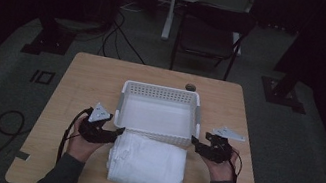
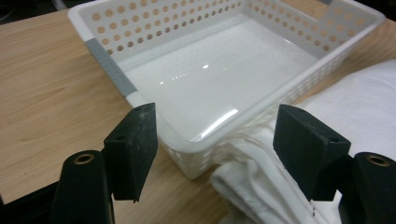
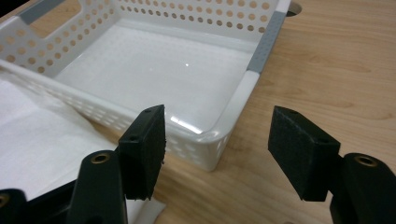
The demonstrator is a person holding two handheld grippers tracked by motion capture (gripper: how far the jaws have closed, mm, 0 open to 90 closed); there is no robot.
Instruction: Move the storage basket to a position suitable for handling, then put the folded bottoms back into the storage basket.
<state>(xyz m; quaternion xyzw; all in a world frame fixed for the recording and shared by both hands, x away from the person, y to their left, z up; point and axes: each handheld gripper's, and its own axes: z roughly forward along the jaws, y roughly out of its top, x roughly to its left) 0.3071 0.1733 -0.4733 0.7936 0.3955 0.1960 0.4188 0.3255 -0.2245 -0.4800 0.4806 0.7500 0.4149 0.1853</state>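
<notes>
Folded white cloth (image 1: 147,163) lies on the light wooden table (image 1: 86,83) against the perforated white plastic basket (image 1: 160,92), flanked by the left gripper (image 1: 116,133) and right gripper (image 1: 194,143), both with jaws apart and empty.

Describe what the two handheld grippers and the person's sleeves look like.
Both are black. The left gripper and the right gripper each carry a grey three-cornered plate on top and trail a black cable. The jaws end in blocky black pads with small brass-ringed holes behind. The sleeves are dark grey.
</notes>
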